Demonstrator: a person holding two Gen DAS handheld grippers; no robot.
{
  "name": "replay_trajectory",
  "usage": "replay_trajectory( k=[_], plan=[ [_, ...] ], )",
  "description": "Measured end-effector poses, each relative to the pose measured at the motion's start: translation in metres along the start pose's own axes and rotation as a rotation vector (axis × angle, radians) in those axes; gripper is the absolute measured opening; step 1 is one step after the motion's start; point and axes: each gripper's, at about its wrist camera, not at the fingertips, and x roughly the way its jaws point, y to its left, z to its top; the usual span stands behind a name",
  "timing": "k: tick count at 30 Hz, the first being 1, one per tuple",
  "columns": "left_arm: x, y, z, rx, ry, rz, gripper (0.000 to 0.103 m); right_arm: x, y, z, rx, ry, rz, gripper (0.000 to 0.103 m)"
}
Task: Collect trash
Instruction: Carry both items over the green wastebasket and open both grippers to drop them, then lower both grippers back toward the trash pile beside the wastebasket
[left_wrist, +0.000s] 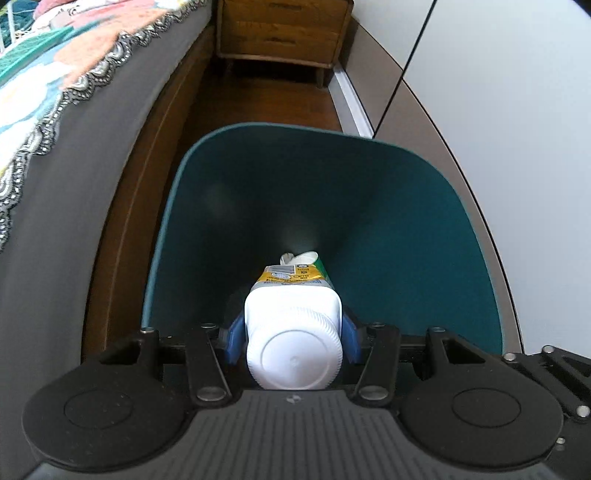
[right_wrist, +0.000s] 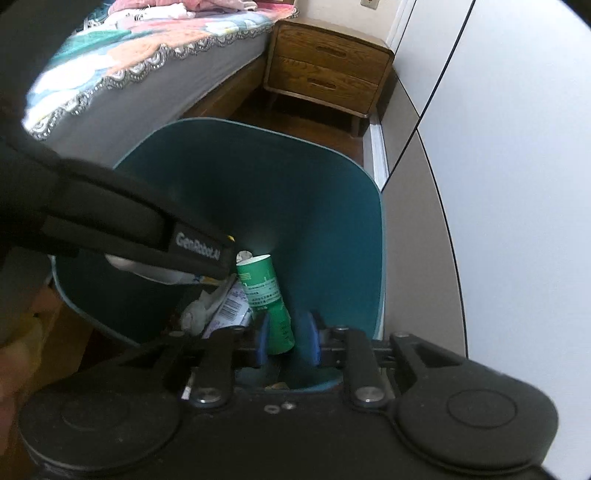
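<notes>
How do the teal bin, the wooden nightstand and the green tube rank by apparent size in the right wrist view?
1. Teal bin
2. Wooden nightstand
3. Green tube

The nightstand stands farther away, so it only looks smaller than the bin.

Our left gripper (left_wrist: 293, 341) is matte black, its jaws faced with blue pads (left_wrist: 234, 341). Behind the jaws, two flat link bars angle inward, each pinned with a silver screw (left_wrist: 208, 392). Outboard of these sit two round black discs (left_wrist: 99, 406) with raised centre circles, and between them runs a grey ribbed plate. Small silver bolts dot the outer brackets.

Our right gripper (right_wrist: 284, 341) has the same build: blue pads, black link bars, silver screws, round discs behind the jaws. In the right view, the left gripper's black side carries white "GenRobot.AI" lettering (right_wrist: 197, 246).
</notes>
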Motion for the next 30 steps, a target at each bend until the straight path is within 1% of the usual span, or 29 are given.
replay_trajectory(
  k=[2,4,6,8,13,18,20,26,28,30],
  plan=[
    [0.001,-0.003,-0.001,0.016,0.003,0.001,0.051,-0.005,-0.004,-0.002,0.005,-0.011,0.004,0.025],
    [-0.001,-0.003,-0.001,0.024,-0.006,-0.010,0.052,-0.011,-0.009,-0.005,0.013,-0.019,0.032,0.026],
    [-0.005,-0.004,-0.001,0.028,-0.019,-0.032,0.062,-0.018,-0.014,-0.007,0.022,-0.036,0.035,0.031],
    [-0.011,-0.004,-0.004,0.032,-0.038,-0.039,0.066,-0.025,-0.019,-0.008,0.040,-0.051,0.058,0.034],
    [-0.036,-0.003,-0.016,0.065,-0.085,-0.068,0.066,-0.048,-0.029,-0.020,0.070,-0.097,0.104,0.037],
    [-0.072,0.003,-0.044,0.123,-0.163,-0.095,0.066,-0.078,-0.041,-0.047,0.100,-0.142,0.155,0.045],
    [-0.084,0.007,-0.057,0.135,-0.182,-0.105,0.066,-0.086,-0.044,-0.058,0.111,-0.151,0.164,0.046],
    [-0.102,0.021,-0.096,0.144,-0.194,-0.138,0.066,-0.102,-0.055,-0.099,0.173,-0.159,0.210,0.052],
    [-0.102,0.026,-0.110,0.144,-0.185,-0.152,0.066,-0.101,-0.058,-0.115,0.195,-0.150,0.219,0.052],
    [-0.098,0.030,-0.124,0.143,-0.171,-0.148,0.066,-0.099,-0.057,-0.130,0.207,-0.126,0.228,0.053]
  ],
)
